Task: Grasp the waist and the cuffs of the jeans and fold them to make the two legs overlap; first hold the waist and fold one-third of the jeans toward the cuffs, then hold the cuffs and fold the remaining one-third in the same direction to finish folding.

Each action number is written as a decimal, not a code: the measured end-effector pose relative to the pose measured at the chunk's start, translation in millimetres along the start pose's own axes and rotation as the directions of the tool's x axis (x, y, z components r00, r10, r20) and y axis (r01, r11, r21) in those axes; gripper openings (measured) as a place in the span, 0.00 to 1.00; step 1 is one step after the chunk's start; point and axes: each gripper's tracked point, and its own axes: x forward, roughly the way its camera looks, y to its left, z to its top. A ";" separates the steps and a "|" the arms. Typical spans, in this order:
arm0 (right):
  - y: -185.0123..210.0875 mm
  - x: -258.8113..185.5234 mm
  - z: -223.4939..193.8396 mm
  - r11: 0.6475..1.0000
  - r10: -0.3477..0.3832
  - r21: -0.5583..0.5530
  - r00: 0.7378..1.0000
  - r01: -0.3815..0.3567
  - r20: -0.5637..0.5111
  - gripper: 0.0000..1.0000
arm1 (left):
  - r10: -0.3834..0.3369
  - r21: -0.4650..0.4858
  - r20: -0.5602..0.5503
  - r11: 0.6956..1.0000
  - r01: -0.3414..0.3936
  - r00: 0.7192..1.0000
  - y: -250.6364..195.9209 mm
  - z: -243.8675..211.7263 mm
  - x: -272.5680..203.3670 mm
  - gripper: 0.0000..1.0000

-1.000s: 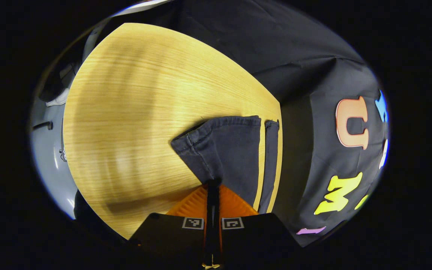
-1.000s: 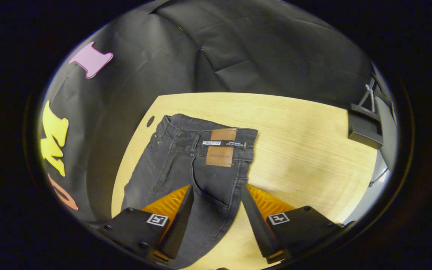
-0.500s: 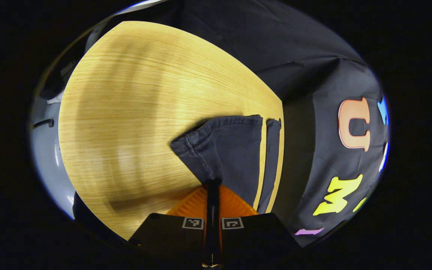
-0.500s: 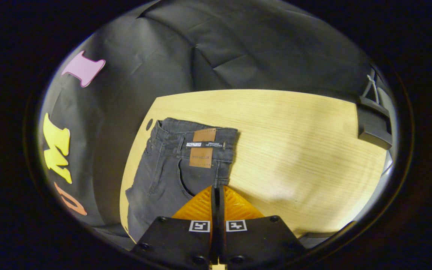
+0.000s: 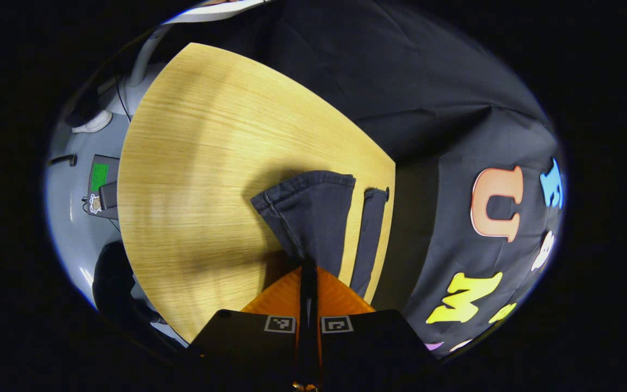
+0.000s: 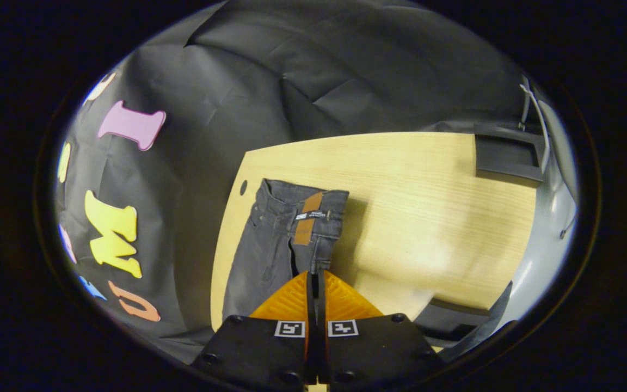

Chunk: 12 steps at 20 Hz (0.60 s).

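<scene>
Both tongs are pinching the jeans (image 6: 278, 239), left tongs (image 5: 308, 268) near the cuffs (image 5: 305, 188), right tongs (image 6: 316, 275) below the waist (image 6: 302, 198) at twelve o'clock, so I'm lifting evenly.

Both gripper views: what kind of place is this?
Looks like a staged recording booth, not a home: black cloth hung as the wall, one bare wooden table holding only dark jeans, grey floor with cables past its edge.

My left gripper (image 5: 308, 267) has a black body with two small square black-and-white marks. My right gripper (image 6: 316, 275) has the same black body and two square marks, plus round screws near its bottom edge.
</scene>
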 end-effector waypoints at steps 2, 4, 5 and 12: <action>14.8 -13.6 3.2 0.999 0.037 -0.011 0.999 -0.037 -0.005 0.01 | -0.033 0.014 0.003 0.999 0.033 0.999 -18.5 4.3 -9.4 0.03; 31.8 -21.0 6.4 0.997 0.079 -0.012 0.997 -0.079 -0.010 0.01 | -0.082 -0.001 -0.002 0.997 0.082 0.997 -48.4 7.1 -12.7 0.03; 44.3 -22.7 7.1 0.995 0.102 -0.010 0.995 -0.102 -0.011 0.01 | -0.108 -0.012 -0.006 0.994 0.107 0.994 -63.2 7.6 -12.6 0.03; 123.4 12.1 25.9 0.983 0.182 -0.017 0.983 -0.182 -0.033 0.01 | -0.081 0.069 -0.083 0.994 0.086 0.993 -133.7 3.7 50.2 0.03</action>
